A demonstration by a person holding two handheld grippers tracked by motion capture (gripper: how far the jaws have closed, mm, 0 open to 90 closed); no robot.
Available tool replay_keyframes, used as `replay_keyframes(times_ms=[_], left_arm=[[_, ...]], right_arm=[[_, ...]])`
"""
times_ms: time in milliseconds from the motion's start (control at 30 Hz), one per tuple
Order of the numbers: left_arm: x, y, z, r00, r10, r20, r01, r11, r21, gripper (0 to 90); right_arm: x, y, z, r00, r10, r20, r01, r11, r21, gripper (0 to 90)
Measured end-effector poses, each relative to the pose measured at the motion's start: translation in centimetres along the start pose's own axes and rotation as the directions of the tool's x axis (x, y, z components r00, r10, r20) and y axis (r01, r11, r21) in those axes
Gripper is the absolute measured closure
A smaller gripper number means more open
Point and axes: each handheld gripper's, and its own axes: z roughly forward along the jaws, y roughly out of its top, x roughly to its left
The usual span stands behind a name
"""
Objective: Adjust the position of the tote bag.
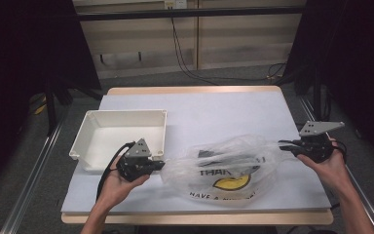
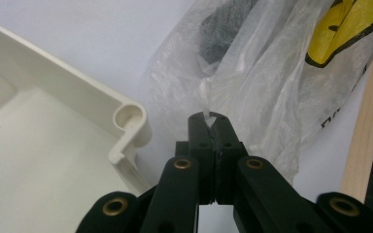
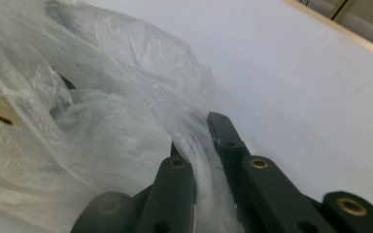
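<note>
A clear plastic bag (image 1: 224, 168) with a yellow smiley and black print lies on the white table mat, with something dark inside it. My left gripper (image 1: 159, 165) is shut on the bag's left edge; in the left gripper view a pinch of film (image 2: 206, 115) sticks out between the closed jaws of that gripper (image 2: 209, 121). My right gripper (image 1: 283, 145) is shut on the bag's right end, and the bag (image 3: 102, 121) runs as a bunched strip of film between its jaws (image 3: 201, 141). The bag is stretched between the two grippers.
An empty cream plastic tray (image 1: 158, 131) sits at the left of the mat, its corner (image 2: 128, 121) close beside my left gripper. The table's wooden front edge (image 1: 199, 218) lies just below the bag. Bare mat (image 1: 209, 109) extends behind the bag.
</note>
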Motion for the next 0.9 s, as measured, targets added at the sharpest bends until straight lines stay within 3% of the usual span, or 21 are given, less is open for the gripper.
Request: replay_keyframes(times_ms=[33, 67, 200, 267, 300, 333, 400, 567, 633, 667, 833, 867, 900], left_arm=[[0.4, 0.7, 0.0, 0.9997, 0.021, -0.01, -0.02, 0.9994, 0.03, 89.8], [0.4, 0.7, 0.0, 0.9997, 0.021, -0.01, -0.02, 0.9994, 0.03, 89.8], [1.3, 1.2, -0.7, 0.9999, 0.002, -0.012, -0.003, 0.9996, -0.029, 89.9], [1.1, 1.1, -0.5, 0.9997, 0.025, 0.006, -0.025, 0.9996, 0.012, 90.0], [1.0, 1.0, -0.4, 0.999, 0.039, 0.019, -0.04, 0.9988, 0.028, 90.0], [0.7, 0.9, -0.3, 0.9995, 0.031, 0.004, -0.031, 0.9994, 0.018, 90.0], [0.7, 0.5, -0.1, 0.999, 0.041, -0.019, -0.04, 0.998, 0.049, 90.0], [0.7, -0.1, 0.7, 0.9997, 0.026, -0.005, -0.026, 0.9958, 0.088, 90.0], [0.3, -0.1, 0.9, 0.9994, 0.033, -0.01, -0.032, 0.9947, 0.098, 90.0], [0.0, 0.0, 1.2, 0.9981, 0.056, -0.026, -0.052, 0.9902, 0.13, 90.0], [0.2, -0.4, 1.6, 0.9998, 0.018, 0.006, -0.019, 0.9944, 0.104, 90.0], [0.3, -0.5, 1.5, 0.9994, 0.034, 0.001, -0.034, 0.9936, 0.108, 90.0], [0.3, -0.5, 1.4, 0.9996, 0.026, 0.012, -0.027, 0.995, 0.096, 90.0]], right_arm=[[0.1, 0.4, 0.0, 0.9999, -0.014, 0.001, 0.014, 1.0, -0.001, 86.9], [0.1, 0.4, 0.0, 0.9999, -0.014, 0.001, 0.014, 1.0, -0.001, 86.9], [-0.4, 1.6, -0.3, 0.9997, -0.012, 0.022, 0.013, 0.999, -0.036, 87.4], [-0.6, 1.6, -0.2, 0.9999, -0.008, 0.013, 0.008, 1.0, -0.023, 87.7], [-0.7, 1.6, 0.0, 0.9997, -0.018, 0.014, 0.017, 1.0, 0.015, 88.0], [-0.2, 1.3, 0.7, 0.9981, -0.051, 0.034, 0.048, 0.995, 0.089, 88.7], [0.0, 0.9, 1.4, 0.9969, -0.069, 0.038, 0.064, 0.99, 0.127, 88.8], [-0.4, -0.4, 2.5, 0.9987, -0.036, 0.035, 0.031, 0.99, 0.139, 89.1], [-0.5, -1.0, 3.2, 0.9982, -0.043, 0.042, 0.035, 0.985, 0.169, 89.6], [-0.5, -1.5, 3.8, 0.9972, -0.051, 0.055, 0.038, 0.978, 0.204, 89.8], [-0.9, -2.1, 4.0, 0.9974, -0.034, 0.064, 0.02, 0.977, 0.213, 89.9], [-0.6, -2.2, 4.0, 0.9973, -0.029, 0.067, 0.014, 0.975, 0.22, 89.5], [-0.7, -2.2, 4.0, 0.9979, -0.038, 0.053, 0.027, 0.981, 0.192, 88.4]])
